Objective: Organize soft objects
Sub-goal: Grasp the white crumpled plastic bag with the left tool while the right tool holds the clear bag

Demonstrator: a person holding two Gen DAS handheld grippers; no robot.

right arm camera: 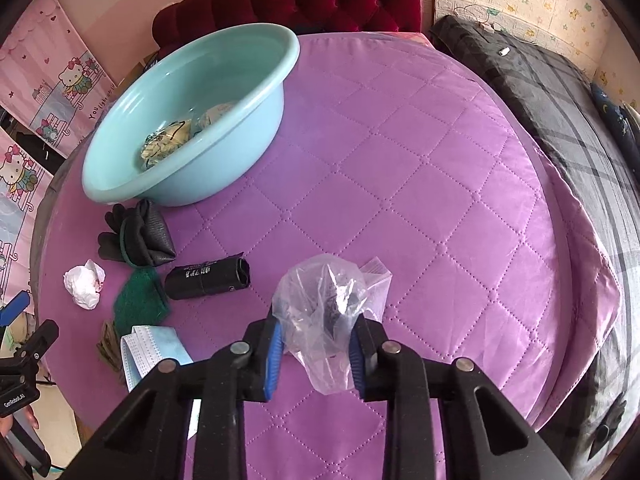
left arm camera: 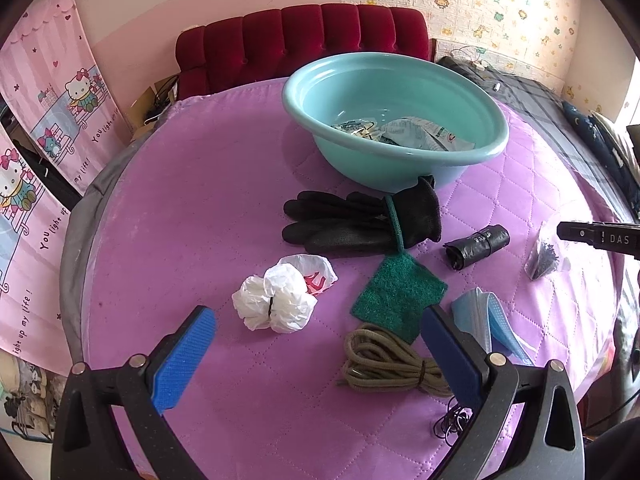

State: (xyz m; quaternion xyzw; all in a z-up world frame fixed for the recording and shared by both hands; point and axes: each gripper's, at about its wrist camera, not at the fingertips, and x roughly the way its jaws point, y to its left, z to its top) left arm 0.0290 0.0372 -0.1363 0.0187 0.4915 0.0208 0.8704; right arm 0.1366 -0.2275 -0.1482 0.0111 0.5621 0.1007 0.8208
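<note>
Though crinkled, clear bag (right arm camera: pixel 326 312) clamped.

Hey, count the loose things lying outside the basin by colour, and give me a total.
Black: 2, knit gloves and rolled bag bundle
White: 1, crumpled plastic bag
Green: 1, scouring pad
Blue: 1, face masks
Olive: 1, coiled cord
Clear: 1, plastic bag in the right gripper
Total: 7

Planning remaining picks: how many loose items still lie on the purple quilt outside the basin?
8: black gloves, white bag, green pad, black roll, rope, masks, wire, gripped clear bag.
</note>
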